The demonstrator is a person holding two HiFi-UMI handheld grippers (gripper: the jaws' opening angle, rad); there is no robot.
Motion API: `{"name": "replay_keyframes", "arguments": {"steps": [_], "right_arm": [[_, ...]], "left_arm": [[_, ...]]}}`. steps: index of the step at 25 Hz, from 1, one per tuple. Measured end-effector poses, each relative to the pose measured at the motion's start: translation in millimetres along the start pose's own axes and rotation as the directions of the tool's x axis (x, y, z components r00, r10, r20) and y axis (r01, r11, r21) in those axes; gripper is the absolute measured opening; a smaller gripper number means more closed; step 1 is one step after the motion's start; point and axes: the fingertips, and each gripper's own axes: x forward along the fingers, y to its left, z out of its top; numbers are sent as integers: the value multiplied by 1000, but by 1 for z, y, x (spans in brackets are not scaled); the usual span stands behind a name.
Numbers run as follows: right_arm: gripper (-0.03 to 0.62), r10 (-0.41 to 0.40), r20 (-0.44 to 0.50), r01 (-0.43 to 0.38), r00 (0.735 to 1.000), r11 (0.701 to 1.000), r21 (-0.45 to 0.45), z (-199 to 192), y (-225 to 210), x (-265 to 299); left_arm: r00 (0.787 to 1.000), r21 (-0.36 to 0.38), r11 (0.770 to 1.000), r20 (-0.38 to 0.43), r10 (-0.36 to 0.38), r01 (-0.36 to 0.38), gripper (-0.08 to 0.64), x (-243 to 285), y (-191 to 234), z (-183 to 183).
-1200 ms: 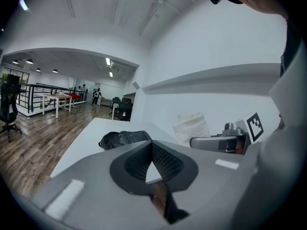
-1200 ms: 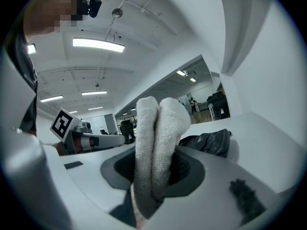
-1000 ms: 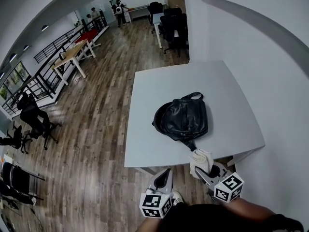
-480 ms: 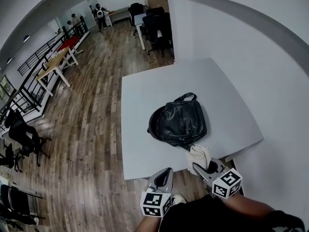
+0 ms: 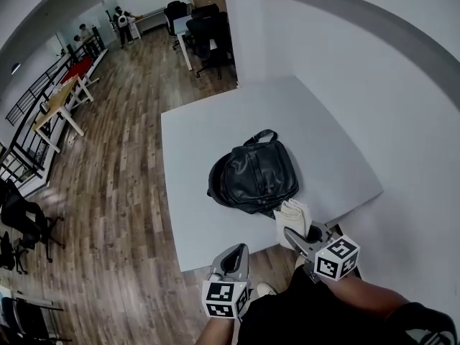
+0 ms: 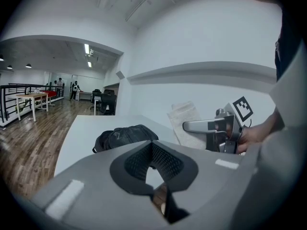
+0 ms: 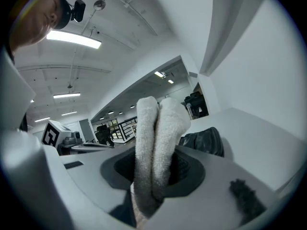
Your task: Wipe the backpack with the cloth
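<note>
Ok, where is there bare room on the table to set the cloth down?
The table is bare beyond the backpack to the far edge, and in a wide strip along its left side. It is crowded at the near edge, where the right gripper holds the cloth by the backpack.

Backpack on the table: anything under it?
Only the white table shows beneath the black backpack, which lies on it. Nothing else pokes out round its edges; the patch it covers is hidden.

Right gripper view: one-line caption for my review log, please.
Right gripper shut on a folded white cloth, with the black backpack lying on the white table beyond it.
</note>
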Motion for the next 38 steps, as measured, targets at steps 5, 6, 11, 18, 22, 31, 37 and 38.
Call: {"name": "replay_keyframes", "arguments": {"steps": [5,6,11,18,22,31,37,38], "right_arm": [[121,-35,-19,36,999,997,64,-8,-28,2],[121,-42,-24,44,999,996,79,-9,-34,3],[121,-77,-46,81,996,993,85,-6,-69,10],[121,-109,-85,113,990,993,41,-2,-121,35],[121,-128,-111,132,986,991,36,-7,-155,49],[121,-190,-114,181,975,980,-81,12,-242,69],[121,-230,-122,216,966,969,-117,22,-307,98],[121,-231,-128,215,965,968,-128,22,-315,106]], "left_arm": [[999,2,1000,-35,-19,19,8,12,-3,-6],[999,6,1000,-42,-23,23,8,14,-3,-6],[998,7,1000,-67,-18,18,8,28,-2,-1],[975,150,988,-224,-2,37,8,65,1,-14],[962,159,986,-274,-8,53,8,91,3,-18],[947,97,993,-320,-27,61,8,152,5,-19],[943,110,992,-333,-20,60,8,187,0,-10],[942,117,992,-335,-13,56,8,192,0,-9]]}}
